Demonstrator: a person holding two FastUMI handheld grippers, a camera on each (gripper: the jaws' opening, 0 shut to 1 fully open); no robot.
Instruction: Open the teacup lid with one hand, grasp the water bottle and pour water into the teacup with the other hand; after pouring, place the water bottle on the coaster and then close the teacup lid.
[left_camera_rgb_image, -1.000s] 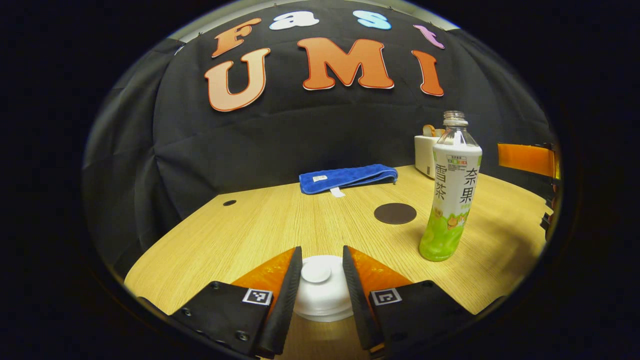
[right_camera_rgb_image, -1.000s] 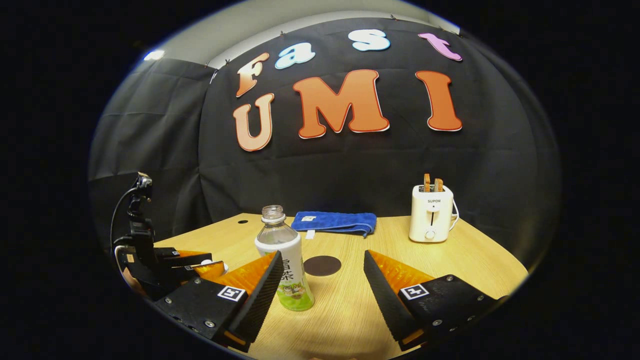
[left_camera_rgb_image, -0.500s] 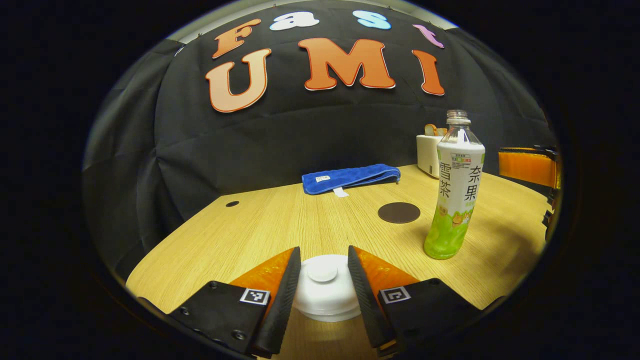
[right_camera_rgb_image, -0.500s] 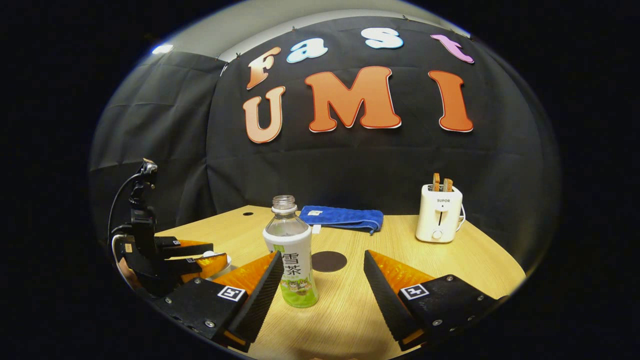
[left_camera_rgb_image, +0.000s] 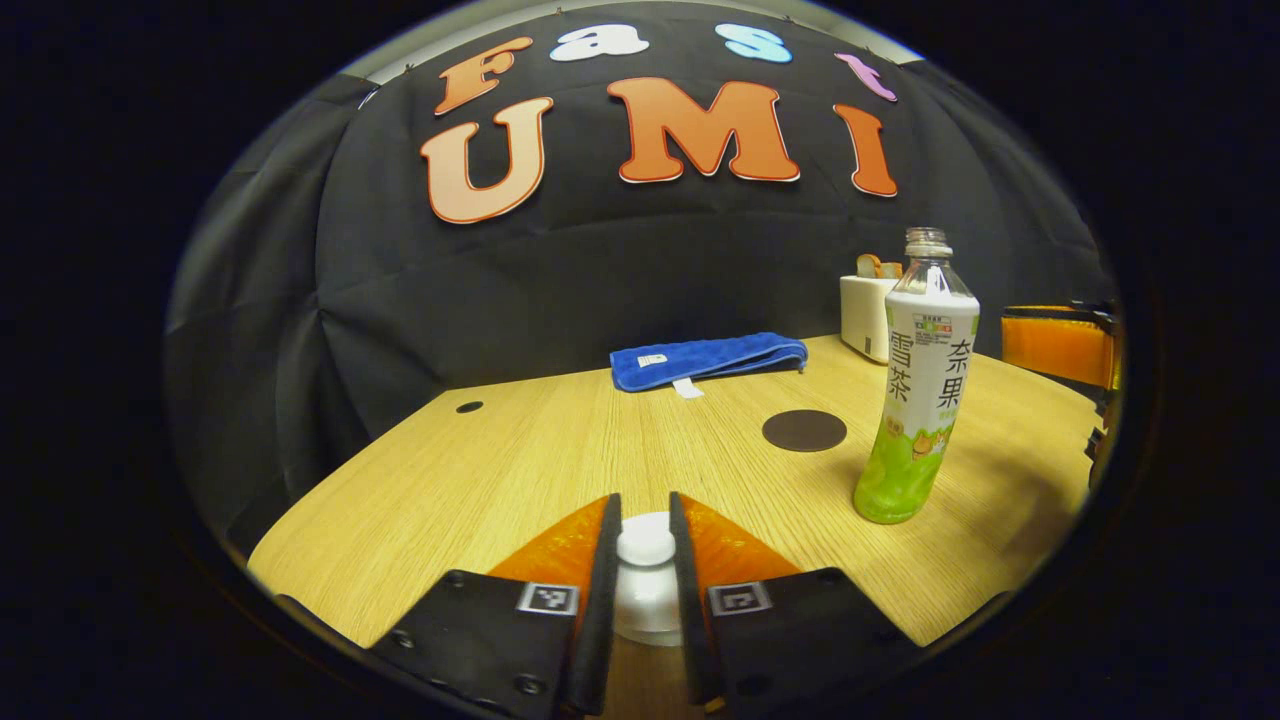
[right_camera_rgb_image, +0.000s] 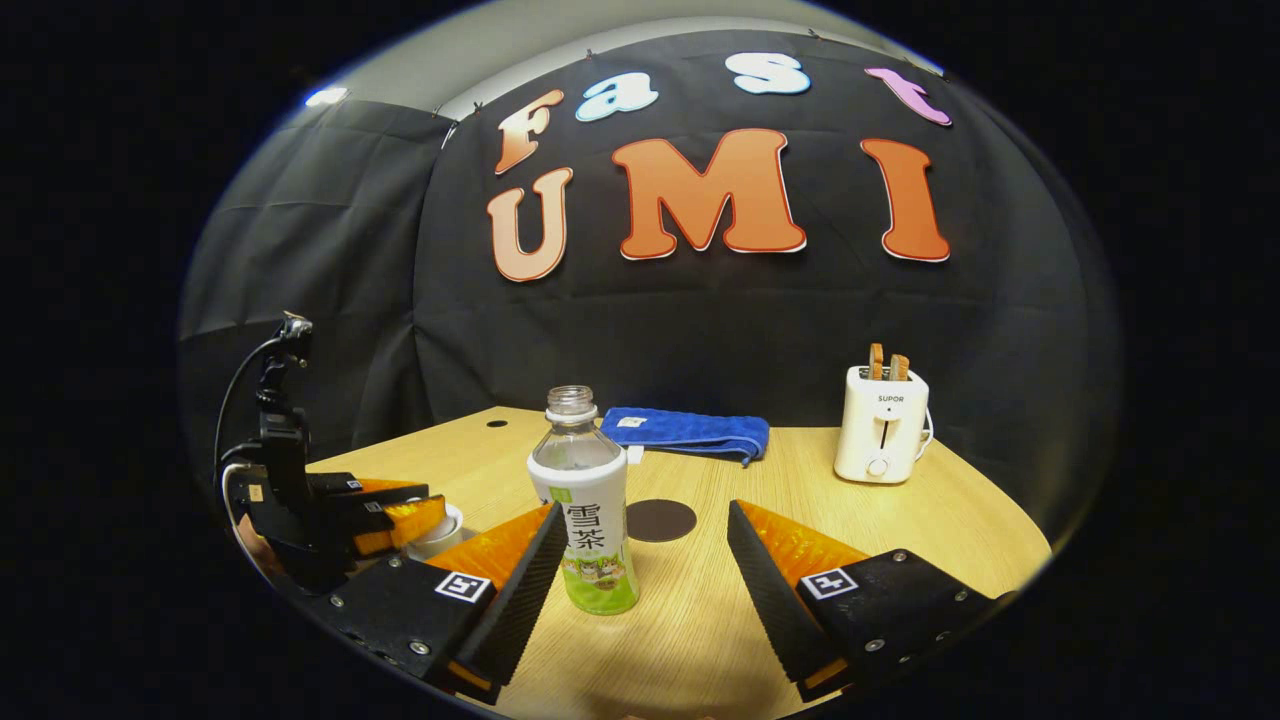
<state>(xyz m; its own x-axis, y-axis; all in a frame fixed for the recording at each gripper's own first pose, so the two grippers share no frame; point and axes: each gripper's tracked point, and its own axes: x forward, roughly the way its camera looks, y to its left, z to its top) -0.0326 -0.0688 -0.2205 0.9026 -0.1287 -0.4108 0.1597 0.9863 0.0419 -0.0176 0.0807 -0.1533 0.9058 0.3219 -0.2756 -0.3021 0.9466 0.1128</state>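
The white teacup lid (left_camera_rgb_image: 645, 590) sits at the near table edge in the left gripper view, and my left gripper (left_camera_rgb_image: 644, 510) is shut on its round knob (left_camera_rgb_image: 645, 546). In the right gripper view that gripper (right_camera_rgb_image: 395, 515) is at the far left over the white teacup (right_camera_rgb_image: 440, 535). The uncapped water bottle (left_camera_rgb_image: 918, 380) with a white and green label stands upright to the right. My right gripper (right_camera_rgb_image: 645, 515) is open, with the bottle (right_camera_rgb_image: 585, 500) just ahead near its left finger, untouched. A dark round coaster (right_camera_rgb_image: 660, 520) lies behind the bottle.
A folded blue towel (left_camera_rgb_image: 705, 358) lies at the back of the wooden table (left_camera_rgb_image: 520, 450). A white toaster (right_camera_rgb_image: 882, 435) with toast in it stands at the back right. A small hole (left_camera_rgb_image: 468, 407) marks the table's back left.
My left gripper's fingers have closed from wide around the lid onto its knob. The right gripper has shifted slightly so the bottle sits nearer its centre.
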